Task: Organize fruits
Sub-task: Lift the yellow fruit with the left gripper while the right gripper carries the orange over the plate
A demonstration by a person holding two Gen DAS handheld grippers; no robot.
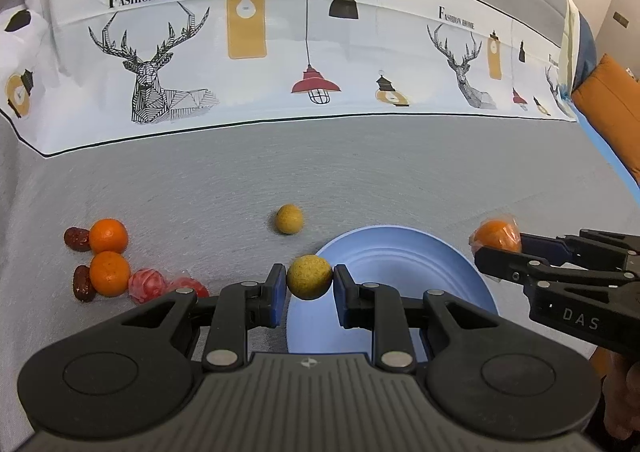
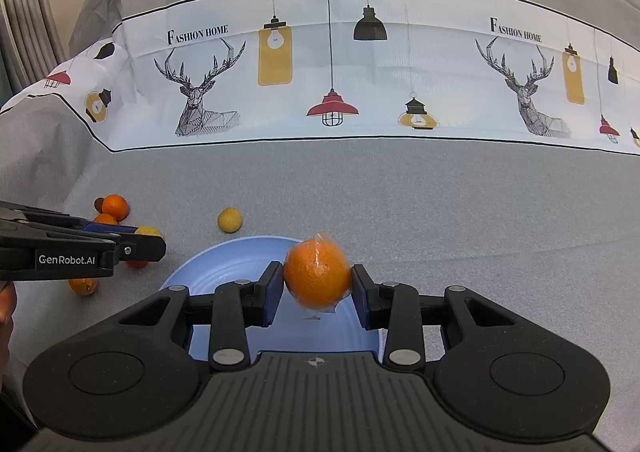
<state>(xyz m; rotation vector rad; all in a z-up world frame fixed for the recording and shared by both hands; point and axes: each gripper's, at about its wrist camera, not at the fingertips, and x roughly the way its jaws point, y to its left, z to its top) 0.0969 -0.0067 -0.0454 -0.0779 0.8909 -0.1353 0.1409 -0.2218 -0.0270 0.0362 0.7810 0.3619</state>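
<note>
Over the blue plate (image 1: 400, 252), both fingers clamp fruit, left a yellow ball (image 1: 309, 277), right a seemingly film-wrapped orange (image 2: 318, 276).

My left black plastic gripper (image 1: 310, 283) has blue pads, silver rivets and a ribbed grey base; my right black gripper (image 2: 317, 284) matches, "DAS" printed along its side.

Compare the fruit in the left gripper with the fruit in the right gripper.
The yellow fruit in the left gripper is small, dull and speckled; the orange in the right gripper is bigger and bright. The orange is in clear plastic wrap; the yellow fruit is bare. Both are round, clamped between blue pads, and held near the blue plate.
</note>
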